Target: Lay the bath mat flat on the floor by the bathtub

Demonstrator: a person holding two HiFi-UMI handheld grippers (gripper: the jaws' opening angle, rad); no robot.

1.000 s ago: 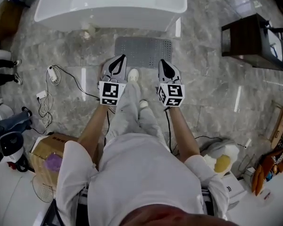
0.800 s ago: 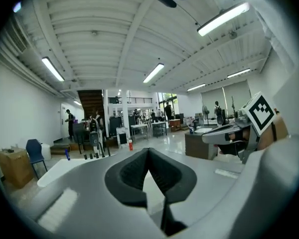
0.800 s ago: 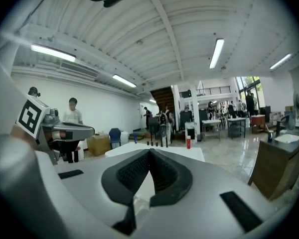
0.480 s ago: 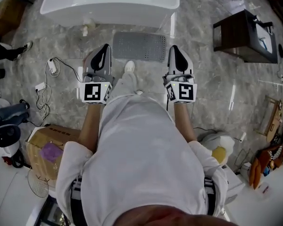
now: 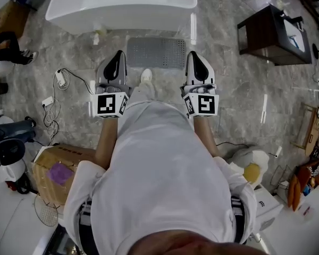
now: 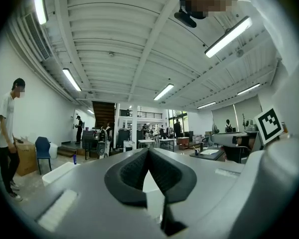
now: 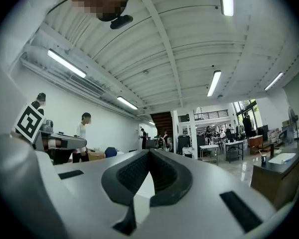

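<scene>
The grey bath mat (image 5: pixel 156 53) lies flat on the marble floor right in front of the white bathtub (image 5: pixel 122 7). My left gripper (image 5: pixel 117 56) hangs above the mat's left end, shut and empty. Over the mat's right end is my right gripper (image 5: pixel 194 57), also shut with nothing in it. Both are held high and apart from the mat. In the left gripper view the jaws (image 6: pixel 148 151) meet and point out across the hall toward the ceiling. The right gripper view shows the same closed jaws (image 7: pixel 149 153). My white shoe (image 5: pixel 146 76) stands at the mat's near edge.
A dark wooden cabinet (image 5: pixel 271 33) stands at the right. Cables and a power strip (image 5: pixel 56 97) lie on the floor at the left, with a cardboard box (image 5: pixel 56 169) nearer me. A person's legs (image 5: pixel 10 47) show at the upper left. Other people stand in the hall.
My body has straightened up over the scene. Both grippers have risen from near the mat's front edge and spread apart. The mat has stayed flat by the tub.
</scene>
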